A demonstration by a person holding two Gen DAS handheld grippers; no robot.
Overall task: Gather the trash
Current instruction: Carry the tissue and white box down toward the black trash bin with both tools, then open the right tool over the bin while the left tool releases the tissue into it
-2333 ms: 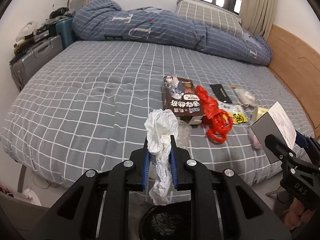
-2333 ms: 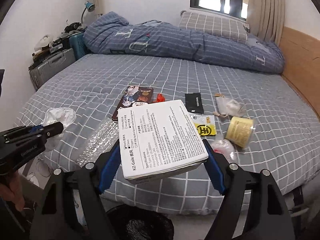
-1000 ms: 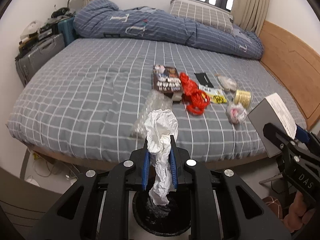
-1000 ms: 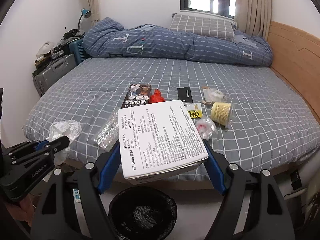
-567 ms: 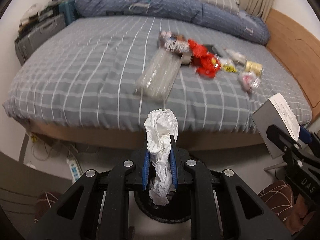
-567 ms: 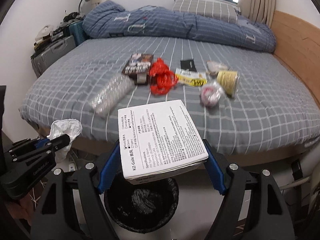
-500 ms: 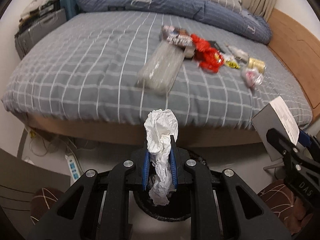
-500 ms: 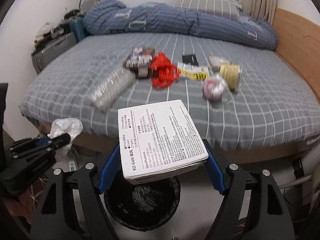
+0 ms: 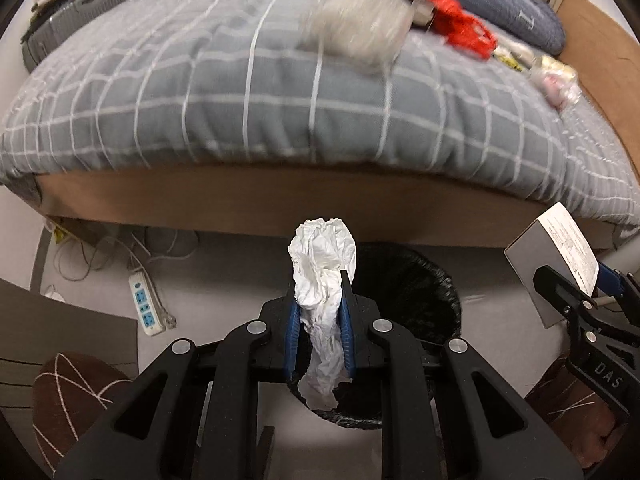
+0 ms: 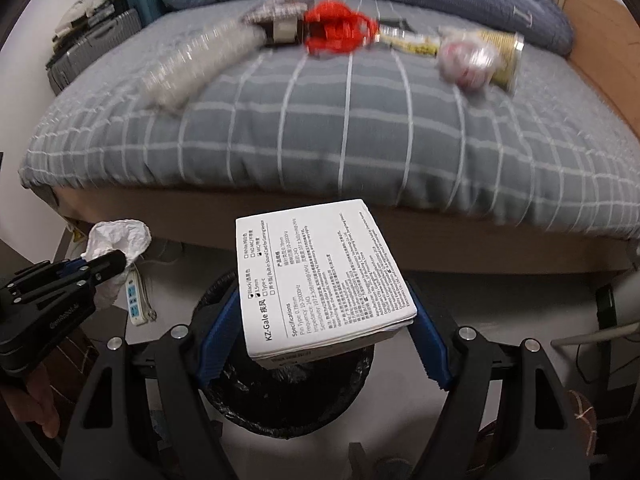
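Note:
My left gripper (image 9: 319, 300) is shut on a crumpled white tissue (image 9: 322, 256) and holds it above the black-lined trash bin (image 9: 408, 292) on the floor. My right gripper (image 10: 320, 312) is shut on a white printed box (image 10: 320, 280), held above the same bin (image 10: 280, 396). The left gripper and tissue (image 10: 116, 240) show at the left of the right wrist view. The box (image 9: 556, 256) shows at the right of the left wrist view. More trash lies on the bed: a red plastic bag (image 10: 340, 30), bubble wrap (image 10: 192, 64), a dark snack box (image 10: 280, 20).
The grey checked bed (image 9: 240, 92) with a wooden base stands just behind the bin. A white power strip (image 9: 146, 308) and cables lie on the floor at the left. A yellow tape roll (image 10: 500, 56) and a clear wrapper (image 10: 464, 62) lie on the bed. Suitcases (image 9: 76, 8) stand far left.
Both grippers have pulled back from the bed and dropped lower, tilting down over the trash bin. Each still holds its item.

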